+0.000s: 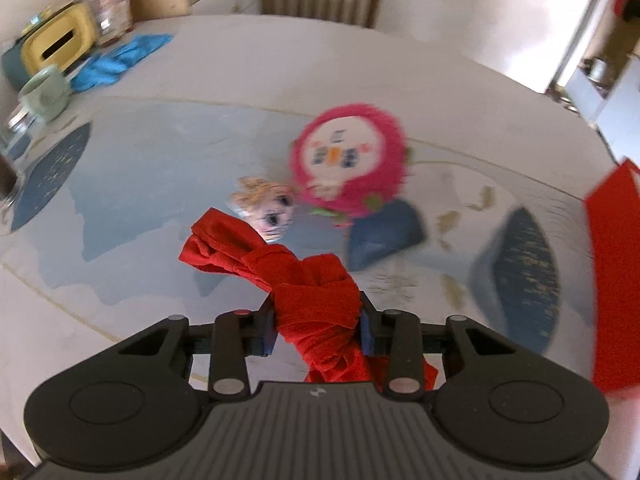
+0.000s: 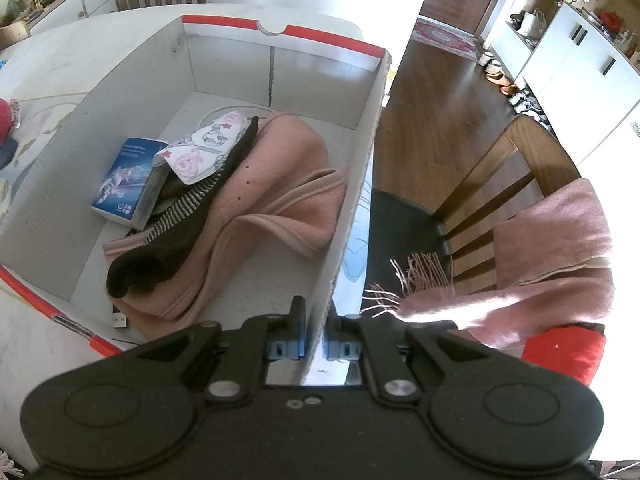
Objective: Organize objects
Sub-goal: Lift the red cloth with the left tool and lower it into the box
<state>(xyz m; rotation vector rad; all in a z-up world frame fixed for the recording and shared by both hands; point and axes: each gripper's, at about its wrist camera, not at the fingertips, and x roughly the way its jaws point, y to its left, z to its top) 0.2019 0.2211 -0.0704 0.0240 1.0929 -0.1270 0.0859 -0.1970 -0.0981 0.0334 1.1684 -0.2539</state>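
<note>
My left gripper (image 1: pixel 316 330) is shut on a knotted red cloth (image 1: pixel 280 268), which hangs above the table. Beyond it on the blue patterned mat (image 1: pixel 152 184) lie a round pink plush toy (image 1: pixel 352 164), a small doll head (image 1: pixel 268 208) and a dark blue pouch (image 1: pixel 384 236). My right gripper (image 2: pixel 320 344) is shut on the right wall (image 2: pixel 356 184) of a white cardboard box with a red rim. Inside the box are a pink blanket (image 2: pixel 272 184), a black striped sock (image 2: pixel 180 232), a blue packet (image 2: pixel 128 180) and a printed cloth (image 2: pixel 204 148).
The box's red outer side (image 1: pixel 616 280) shows at the right of the left wrist view. A green mug (image 1: pixel 44 92), a yellow tissue box (image 1: pixel 60 40) and a blue cloth (image 1: pixel 124 60) sit at the table's far left. A wooden chair (image 2: pixel 500 184) with a pink scarf (image 2: pixel 560 248) stands right of the box.
</note>
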